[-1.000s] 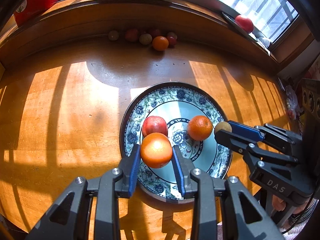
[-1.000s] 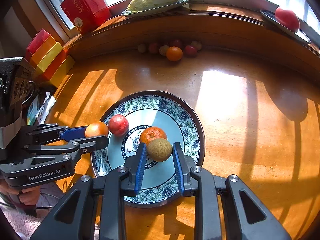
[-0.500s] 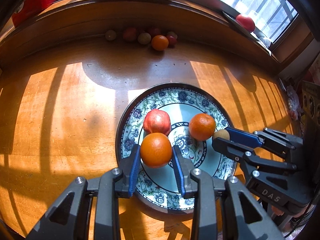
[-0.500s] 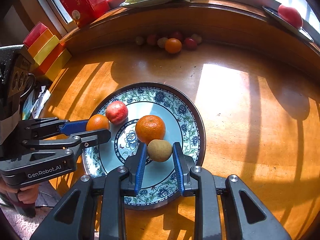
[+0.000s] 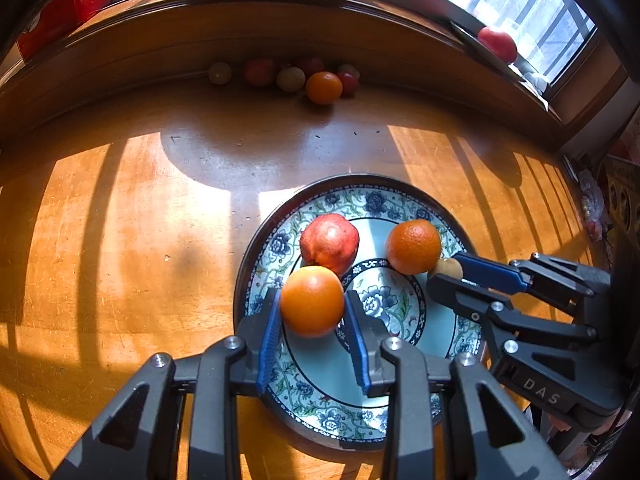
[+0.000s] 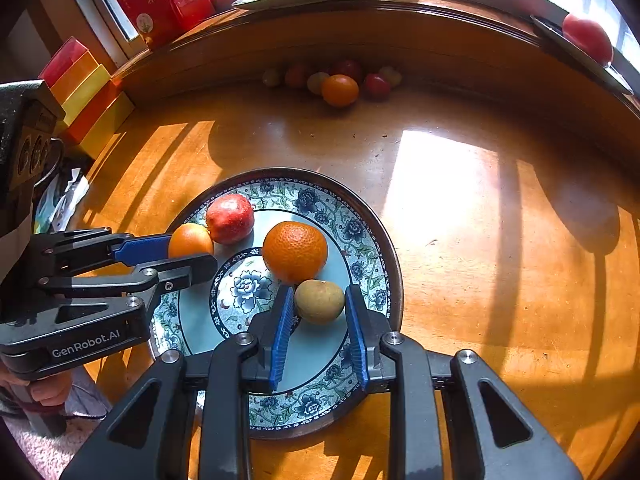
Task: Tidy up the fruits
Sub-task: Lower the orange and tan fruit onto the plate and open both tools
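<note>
Patterned plate (image 6: 376, 236) bears apple (image 6: 230, 218) and mandarin (image 6: 295, 251).

left claw (image 5: 312, 312) grips orange (image 5: 312, 301) | over plate (image 5: 276, 240) | apple (image 5: 329, 243) adjacent

One patterned plate (image 6: 376, 240), three oranges (image 6: 295, 251), one red apple (image 6: 230, 218), one brown fruit (image 6: 319, 301), two grippers (image 6: 318, 320)

"GenRobot.AI" marks the left gripper (image 6: 192, 254); "DAS", possibly cut off, marks the right gripper (image 5: 446, 270).
</note>
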The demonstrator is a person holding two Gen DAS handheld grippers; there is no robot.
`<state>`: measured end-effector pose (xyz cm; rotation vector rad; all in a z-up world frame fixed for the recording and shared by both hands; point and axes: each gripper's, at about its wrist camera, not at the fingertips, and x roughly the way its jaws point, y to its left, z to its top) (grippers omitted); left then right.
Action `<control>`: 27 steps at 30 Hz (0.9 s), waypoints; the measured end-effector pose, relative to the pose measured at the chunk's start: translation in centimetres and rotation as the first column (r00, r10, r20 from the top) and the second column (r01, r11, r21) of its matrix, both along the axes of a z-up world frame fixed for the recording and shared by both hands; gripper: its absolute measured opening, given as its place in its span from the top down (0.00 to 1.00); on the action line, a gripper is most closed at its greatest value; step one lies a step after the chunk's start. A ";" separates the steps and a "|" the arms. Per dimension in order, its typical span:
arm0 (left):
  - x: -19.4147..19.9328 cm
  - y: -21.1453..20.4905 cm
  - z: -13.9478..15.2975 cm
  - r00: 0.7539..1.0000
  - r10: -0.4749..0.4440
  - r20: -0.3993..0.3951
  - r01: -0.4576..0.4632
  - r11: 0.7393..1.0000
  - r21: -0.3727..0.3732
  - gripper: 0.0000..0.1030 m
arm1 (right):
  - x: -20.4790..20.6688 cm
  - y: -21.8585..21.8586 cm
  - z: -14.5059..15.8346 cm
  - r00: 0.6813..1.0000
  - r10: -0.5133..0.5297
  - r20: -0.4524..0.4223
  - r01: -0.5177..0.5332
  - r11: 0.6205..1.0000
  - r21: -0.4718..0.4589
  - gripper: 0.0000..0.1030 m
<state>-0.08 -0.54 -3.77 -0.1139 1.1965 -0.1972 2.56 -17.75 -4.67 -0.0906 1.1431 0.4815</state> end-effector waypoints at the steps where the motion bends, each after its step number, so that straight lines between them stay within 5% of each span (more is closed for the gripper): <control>1: 0.1 0.0 0.0 1.000 -0.002 0.000 0.002 1.000 0.000 0.68 | 0.0 0.0 -0.1 1.000 -0.002 -0.004 0.003 1.000 0.007 0.73; 20: 0.9 -0.7 -0.1 1.000 -0.017 -0.004 0.017 1.000 0.000 0.68 | 0.4 1.0 -0.8 0.999 0.018 -0.029 -0.018 1.000 0.001 0.73; 27: 0.9 -0.3 0.4 1.000 -0.004 0.007 0.004 1.000 -0.005 0.55 | 0.4 0.7 -0.6 0.999 0.011 -0.051 -0.009 1.000 0.028 0.59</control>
